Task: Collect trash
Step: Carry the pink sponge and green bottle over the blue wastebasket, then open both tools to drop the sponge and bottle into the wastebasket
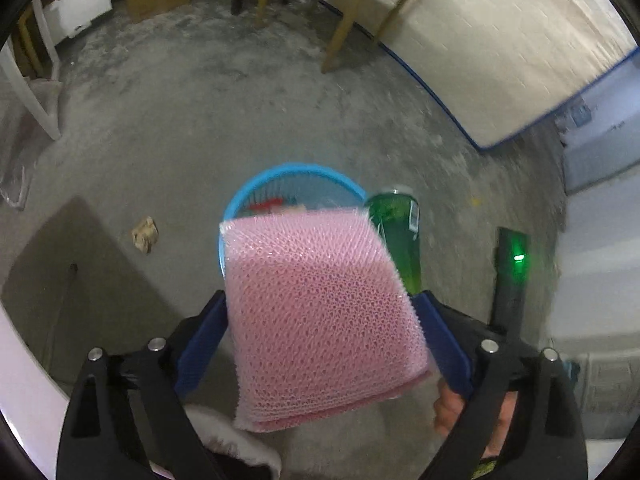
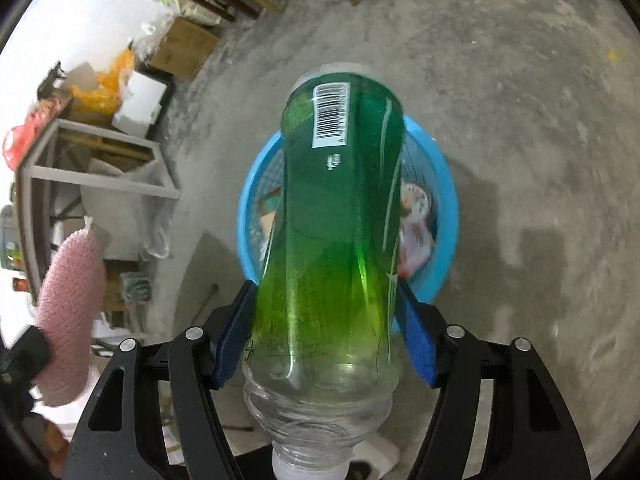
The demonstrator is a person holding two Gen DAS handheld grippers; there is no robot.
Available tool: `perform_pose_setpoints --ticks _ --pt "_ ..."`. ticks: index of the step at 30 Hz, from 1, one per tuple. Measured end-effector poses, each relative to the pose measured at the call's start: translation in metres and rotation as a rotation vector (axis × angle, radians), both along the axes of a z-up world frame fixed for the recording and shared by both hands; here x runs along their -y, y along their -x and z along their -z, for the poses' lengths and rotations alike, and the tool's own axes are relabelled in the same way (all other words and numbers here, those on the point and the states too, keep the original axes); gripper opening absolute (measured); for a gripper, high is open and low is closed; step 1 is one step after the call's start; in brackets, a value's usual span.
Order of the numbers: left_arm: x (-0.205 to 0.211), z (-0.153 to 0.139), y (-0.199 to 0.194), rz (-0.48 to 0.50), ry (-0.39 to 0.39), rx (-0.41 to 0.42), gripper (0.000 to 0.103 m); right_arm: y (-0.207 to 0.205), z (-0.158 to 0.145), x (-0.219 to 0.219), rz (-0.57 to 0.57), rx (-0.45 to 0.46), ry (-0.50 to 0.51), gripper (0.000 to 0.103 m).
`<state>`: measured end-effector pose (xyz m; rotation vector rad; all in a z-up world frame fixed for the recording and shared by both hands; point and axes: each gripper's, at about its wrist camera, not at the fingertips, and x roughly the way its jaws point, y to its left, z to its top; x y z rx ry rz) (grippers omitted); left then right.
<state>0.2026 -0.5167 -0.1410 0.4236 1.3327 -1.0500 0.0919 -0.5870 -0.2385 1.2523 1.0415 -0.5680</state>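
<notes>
While the left gripper [image 1: 320,320] clasps pink foam netting [image 1: 316,312], the right gripper [image 2: 324,312] clamps a green bottle [image 2: 340,220].

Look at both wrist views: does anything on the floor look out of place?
Yes. A crumpled brownish scrap lies loose on the concrete floor, to the left of the blue basket and outside it, while other rubbish already sits inside.

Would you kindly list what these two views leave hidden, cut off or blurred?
- Blue basket contents: left wrist view, mostly hidden behind the pink foam net; right wrist view, behind the green bottle.
- Bottle's mouth: right wrist view, cut off by the bottom edge.
- Crumpled scrap on the floor: left wrist view, too small to identify.
- Shelf clutter: right wrist view, blurred.
</notes>
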Motion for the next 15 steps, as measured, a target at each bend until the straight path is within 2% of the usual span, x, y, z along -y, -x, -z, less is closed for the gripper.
perform_pose_setpoints --ticks 4,7,10,15 --pt "0.011 0.012 -0.003 -0.001 0.014 -0.017 0.094 -0.006 0.026 0.005 0.019 -0.042 -0.021 0.069" --pt "0.003 0.014 -0.009 -0.003 0.020 -0.037 0.094 -0.001 0.026 0.003 0.044 -0.030 -0.020 0.069" --pt "-0.007 0.007 -0.014 -0.007 0.050 -0.062 0.094 0.008 0.014 -0.003 0.063 -0.007 -0.001 0.070" --pt "-0.030 -0.030 -0.019 -0.019 0.138 -0.052 0.094 0.015 -0.003 -0.007 0.075 0.001 0.055 0.070"
